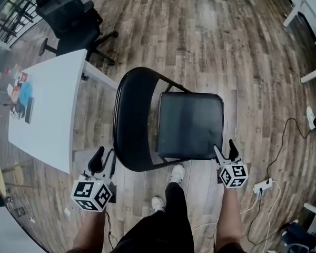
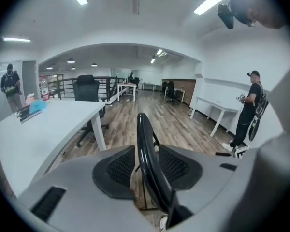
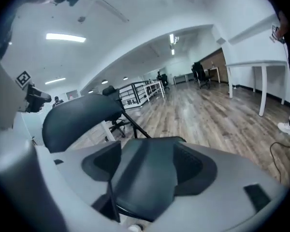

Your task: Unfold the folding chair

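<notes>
The black folding chair hangs in front of me. Its curved backrest is on the left and its flat seat on the right. My left gripper is at the backrest's near rim. In the left gripper view the thin backrest edge runs between the pads and the left gripper is shut on it. My right gripper is at the seat's near right corner. In the right gripper view the seat fills the gap of the right gripper, which is shut on it. The backrest rises at the upper left.
A white table stands close on the left, with a black office chair behind it. My own shoes are under the chair. A power strip with cables lies at the right. A person stands by white desks.
</notes>
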Available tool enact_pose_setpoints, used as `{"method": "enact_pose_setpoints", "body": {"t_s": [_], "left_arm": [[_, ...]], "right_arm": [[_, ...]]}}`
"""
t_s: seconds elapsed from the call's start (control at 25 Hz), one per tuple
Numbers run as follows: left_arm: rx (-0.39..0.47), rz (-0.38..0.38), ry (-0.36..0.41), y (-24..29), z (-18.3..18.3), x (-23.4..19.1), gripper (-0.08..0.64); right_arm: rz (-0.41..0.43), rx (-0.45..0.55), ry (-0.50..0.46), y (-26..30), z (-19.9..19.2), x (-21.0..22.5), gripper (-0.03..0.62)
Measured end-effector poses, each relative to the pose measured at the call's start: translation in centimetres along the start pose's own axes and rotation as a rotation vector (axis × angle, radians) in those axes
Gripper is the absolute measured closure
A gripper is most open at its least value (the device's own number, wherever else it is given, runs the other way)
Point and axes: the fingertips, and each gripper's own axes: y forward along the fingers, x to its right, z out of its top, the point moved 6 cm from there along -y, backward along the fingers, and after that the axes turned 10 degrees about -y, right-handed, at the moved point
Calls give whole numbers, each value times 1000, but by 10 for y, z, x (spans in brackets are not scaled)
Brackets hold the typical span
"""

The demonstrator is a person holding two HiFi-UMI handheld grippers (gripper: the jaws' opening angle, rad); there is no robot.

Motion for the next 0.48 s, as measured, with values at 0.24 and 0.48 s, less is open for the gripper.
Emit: {"method": "enact_pose_setpoints", "body": {"t_s": [0.24, 0.48], "left_arm": [[115, -58, 15, -91, -7, 25, 554], [216, -264, 0, -195, -36, 56, 555]], "right_arm": [[-50, 147, -200, -114, 86, -132, 537], [-156, 238, -262, -237, 146, -226, 577]]}}
